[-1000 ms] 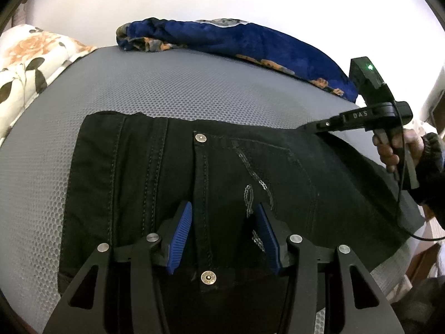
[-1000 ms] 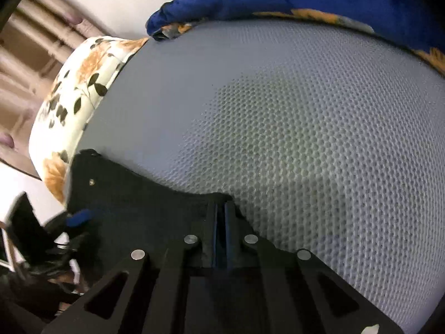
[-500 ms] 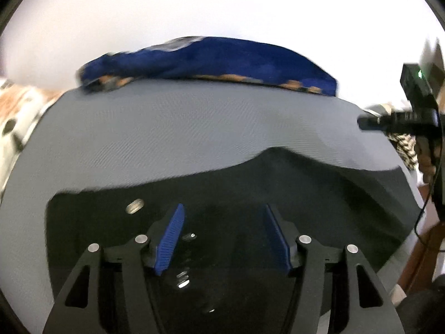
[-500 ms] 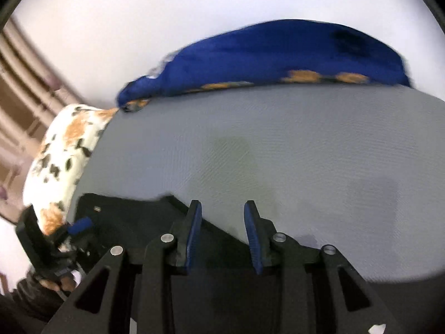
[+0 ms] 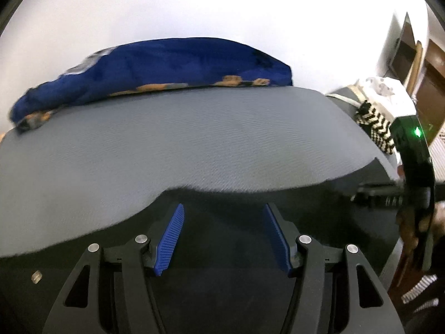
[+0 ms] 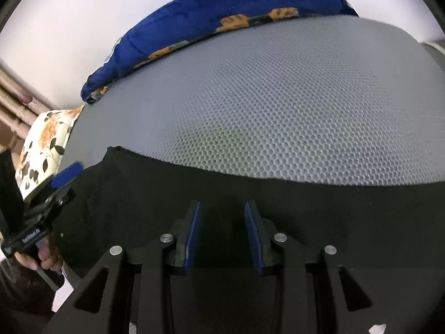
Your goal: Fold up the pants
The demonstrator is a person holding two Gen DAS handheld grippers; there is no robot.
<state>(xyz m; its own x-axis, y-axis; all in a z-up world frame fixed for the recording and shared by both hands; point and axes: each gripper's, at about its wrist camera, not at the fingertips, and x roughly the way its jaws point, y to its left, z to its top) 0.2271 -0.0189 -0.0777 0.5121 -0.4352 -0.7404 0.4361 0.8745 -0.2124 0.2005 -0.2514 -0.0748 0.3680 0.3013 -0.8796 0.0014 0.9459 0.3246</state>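
Note:
The black pants (image 5: 222, 222) lie flat on the grey mesh mattress (image 5: 194, 144), along its near edge. My left gripper (image 5: 222, 211) is open and empty, its blue pads just above the pants. My right gripper (image 6: 221, 208) is open and empty over the pants (image 6: 167, 189) near their far edge. The right gripper also shows in the left wrist view (image 5: 372, 192) at the pants' right end. The left gripper shows in the right wrist view (image 6: 66, 174) at the pants' left end.
A blue blanket with orange prints (image 5: 167, 66) lies along the far edge against the white wall. A floral pillow (image 6: 47, 136) sits at the left. A black-and-white striped cloth (image 5: 375, 125) and a wooden door (image 5: 431, 83) are at the right.
My right gripper has opened and let go of the pants. Both grippers have tilted up and pulled back toward the near edge. The pants now lie lower in both views.

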